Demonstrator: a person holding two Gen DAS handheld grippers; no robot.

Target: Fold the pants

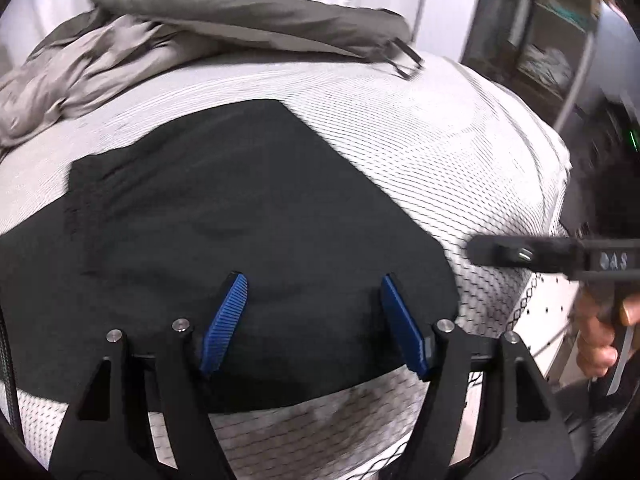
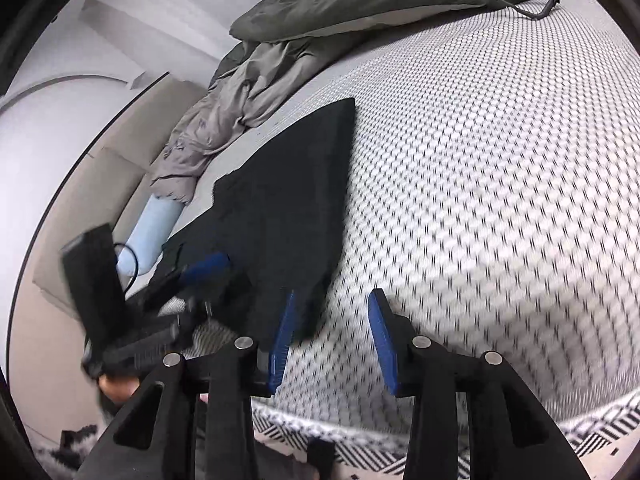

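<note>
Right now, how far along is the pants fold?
The pants lie as a flat, compact black panel on the mattress, so some folding looks done. Nothing is in hand: left tongs and right tongs are both open. Any last fold is probably what remains.

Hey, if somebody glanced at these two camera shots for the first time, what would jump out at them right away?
First, the black pants lying flat in a folded slab on the white patterned mattress, dark against light. Next, the blue-padded left gripper, open just above the pants' near edge, and the right gripper, also open, at their corner. Behind, a crumpled grey bedding heap lies along the far side.
</note>
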